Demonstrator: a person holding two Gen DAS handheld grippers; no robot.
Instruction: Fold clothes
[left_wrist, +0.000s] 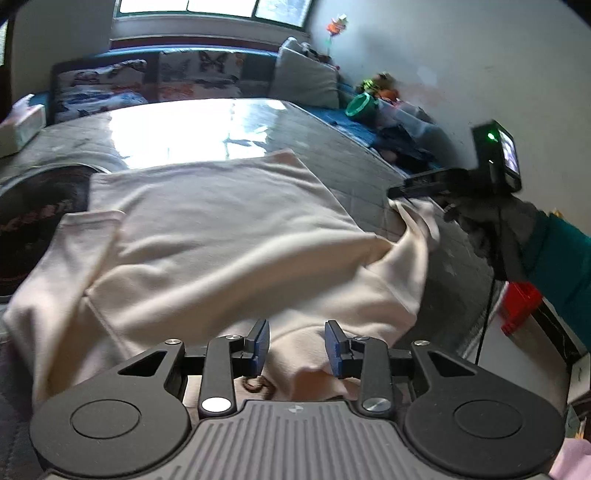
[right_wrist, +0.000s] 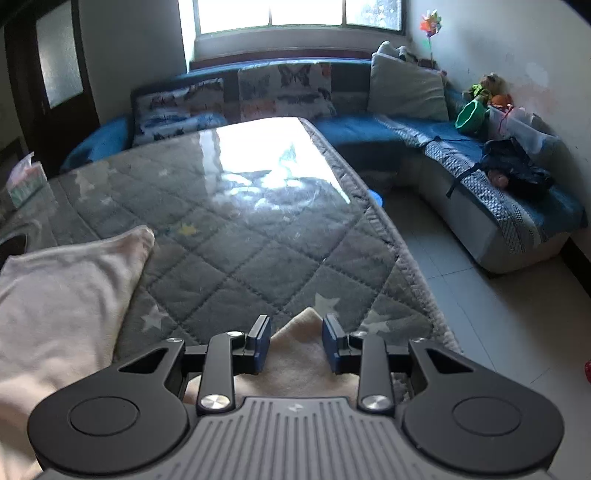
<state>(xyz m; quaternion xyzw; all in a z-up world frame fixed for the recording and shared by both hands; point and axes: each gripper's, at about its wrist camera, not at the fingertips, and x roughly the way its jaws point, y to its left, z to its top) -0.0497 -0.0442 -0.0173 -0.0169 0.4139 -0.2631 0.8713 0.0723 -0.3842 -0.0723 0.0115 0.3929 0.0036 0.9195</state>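
A cream shirt (left_wrist: 229, 236) lies spread on the grey quilted table cover (left_wrist: 332, 147), one sleeve folded in at the left. My left gripper (left_wrist: 297, 345) is open, its jaws on either side of the shirt's near edge by the collar. My right gripper (right_wrist: 295, 343) is open over the tip of the shirt's other sleeve (right_wrist: 299, 354). In the left wrist view the right gripper (left_wrist: 402, 192) sits at the far right with cream cloth bunched just below it. The shirt's body (right_wrist: 62, 295) also shows at the left of the right wrist view.
A dark garment with red print (left_wrist: 33, 229) lies under the shirt at the left. A tissue box (right_wrist: 24, 182) stands at the table's far left. A blue sofa (right_wrist: 369, 125) with cushions, a green bowl (right_wrist: 471, 116) and a dark bag (right_wrist: 517, 170) wraps the far and right sides. A red object (left_wrist: 519, 306) is at right.
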